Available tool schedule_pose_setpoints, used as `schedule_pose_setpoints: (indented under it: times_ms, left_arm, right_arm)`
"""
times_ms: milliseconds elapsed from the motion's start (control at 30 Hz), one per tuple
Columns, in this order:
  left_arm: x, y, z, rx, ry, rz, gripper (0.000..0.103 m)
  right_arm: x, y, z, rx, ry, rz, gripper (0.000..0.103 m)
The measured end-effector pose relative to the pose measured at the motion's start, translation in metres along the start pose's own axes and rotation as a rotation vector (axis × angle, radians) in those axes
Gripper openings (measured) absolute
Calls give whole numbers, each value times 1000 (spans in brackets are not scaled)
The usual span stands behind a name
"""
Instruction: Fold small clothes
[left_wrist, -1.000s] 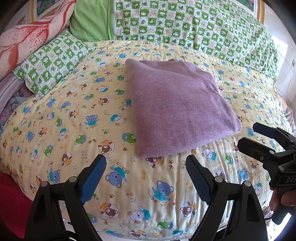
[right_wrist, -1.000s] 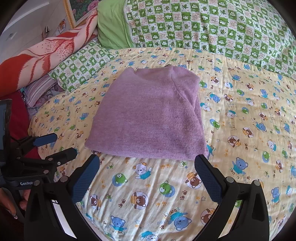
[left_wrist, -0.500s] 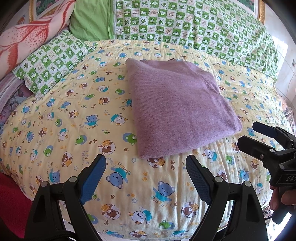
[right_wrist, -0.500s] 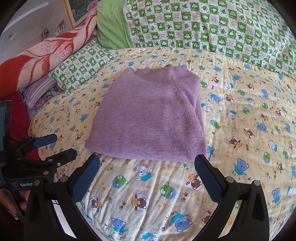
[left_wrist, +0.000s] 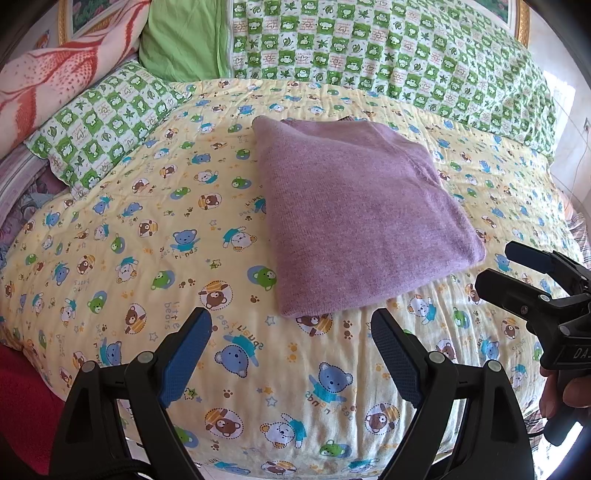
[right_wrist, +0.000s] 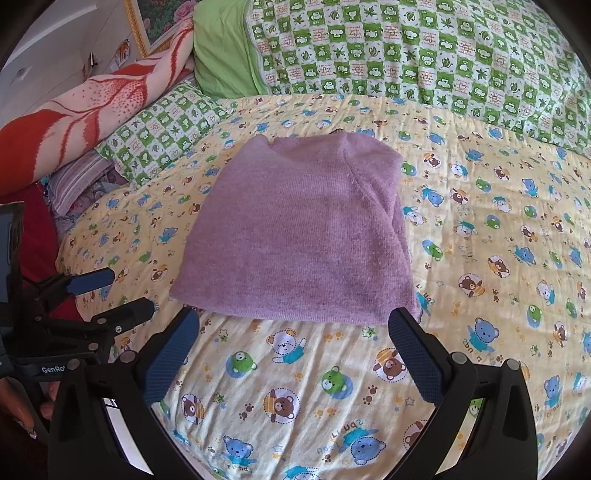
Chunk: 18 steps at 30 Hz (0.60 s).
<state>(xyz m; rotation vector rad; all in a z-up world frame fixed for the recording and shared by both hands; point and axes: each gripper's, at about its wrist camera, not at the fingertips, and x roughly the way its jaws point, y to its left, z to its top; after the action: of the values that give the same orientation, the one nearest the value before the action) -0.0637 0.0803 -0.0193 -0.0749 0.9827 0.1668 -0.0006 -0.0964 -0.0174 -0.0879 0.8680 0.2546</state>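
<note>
Folded purple sweater (left_wrist: 354, 218) on bedspread (left_wrist: 147, 236), beyond left claw (left_wrist: 291, 332) and right claw (right_wrist: 293, 328), both released

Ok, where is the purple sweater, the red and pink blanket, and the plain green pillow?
purple sweater (right_wrist: 295, 236), right wrist view, middle of its folded top.
red and pink blanket (right_wrist: 85, 110), right wrist view, its patterned side.
plain green pillow (left_wrist: 181, 40), left wrist view, its front face.

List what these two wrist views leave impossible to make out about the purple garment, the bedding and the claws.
- Purple garment: sleeves and layers tucked beneath its top face, both views.
- Dark bit at its far edge: too small to identify.
- Red cloth: cut off by the left view's rim.
- Framed picture: mostly hidden by the red-patterned blanket.
- Hand holding the right claw: mostly cut off at the frame edge.
</note>
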Motion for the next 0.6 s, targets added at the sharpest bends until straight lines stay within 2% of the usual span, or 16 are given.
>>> schedule_pose_setpoints:
  times_ms: [600]
  left_arm:
    - [0, -1, 1, 1, 0, -2, 89]
  right_arm:
    - [4, 8, 8, 11, -5, -1, 102]
